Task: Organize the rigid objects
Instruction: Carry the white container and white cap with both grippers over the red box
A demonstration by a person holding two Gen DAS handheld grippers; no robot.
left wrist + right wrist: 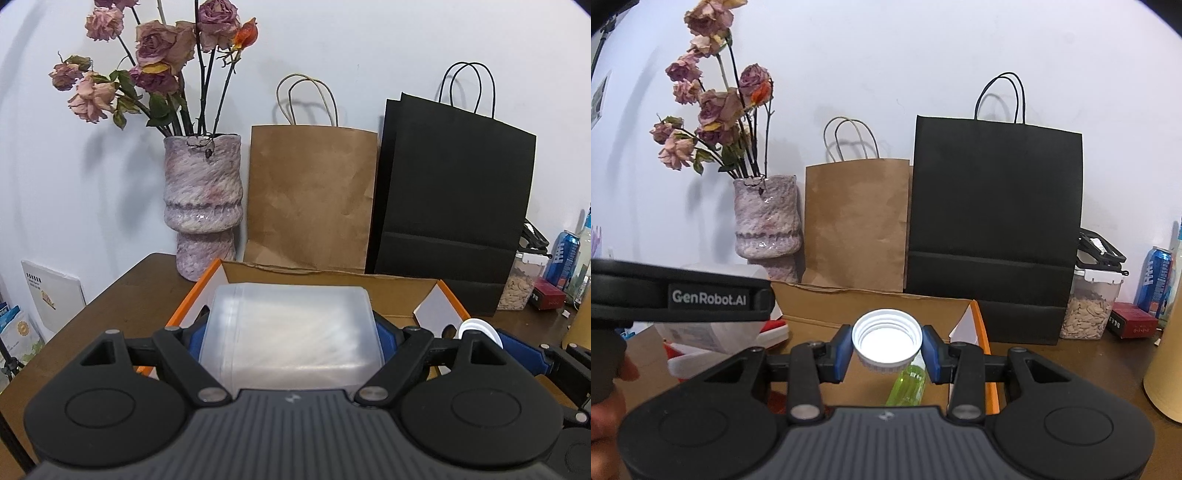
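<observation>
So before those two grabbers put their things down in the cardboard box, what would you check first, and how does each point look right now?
1. Left gripper holds the clear plastic container between its pads: ok.
2. Right gripper is clamped on the white cap: ok.
3. Cardboard box sits open in front of both: ok.
4. Free room in the box: cannot tell; a green bottle already lies inside and the rest is hidden.
5. The two grippers are close together, so they might bump: cannot tell.
6. Vase and paper bags stand behind the box, out of the way: ok.
</observation>
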